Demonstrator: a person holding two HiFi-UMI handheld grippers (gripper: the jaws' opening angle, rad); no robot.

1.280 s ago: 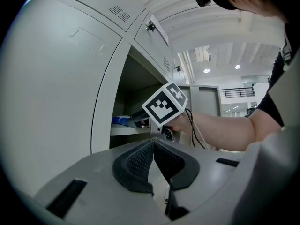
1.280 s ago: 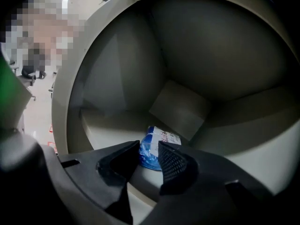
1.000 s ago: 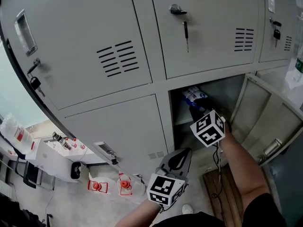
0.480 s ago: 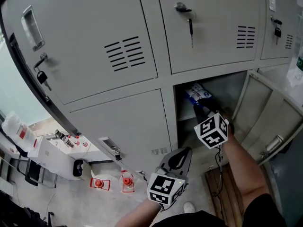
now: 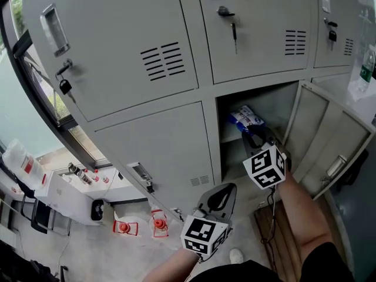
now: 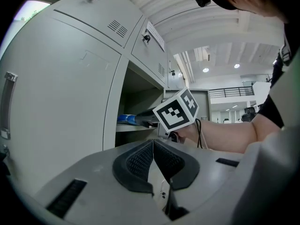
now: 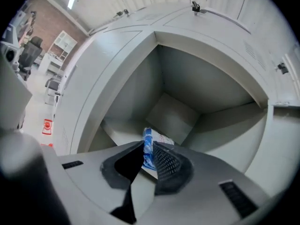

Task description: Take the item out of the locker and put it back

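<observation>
A blue and white packet (image 5: 245, 117) lies on the shelf (image 7: 121, 131) inside the open lower locker (image 5: 276, 106). My right gripper (image 5: 257, 136) reaches into that compartment, with its marker cube just outside the opening. In the right gripper view its jaws are closing and the packet's (image 7: 148, 137) near edge is pinched between the pads of the right gripper (image 7: 147, 150). My left gripper (image 5: 222, 194) hangs low in front of the lockers, shut with nothing in it; its pads meet in the left gripper (image 6: 153, 147) view, where the packet (image 6: 126, 119) shows side-on.
The locker's door (image 5: 320, 137) stands swung open to the right. Closed grey doors surround it, with keys hanging in the locks (image 5: 234, 31). On the floor to the left are red-capped items (image 5: 123, 228) and a white box (image 5: 70, 195); a wooden board (image 5: 281, 231) lies below the locker.
The right gripper's marker cube has shifted slightly down and right in the head view, and the view itself has drifted. The left gripper stays where it was.
</observation>
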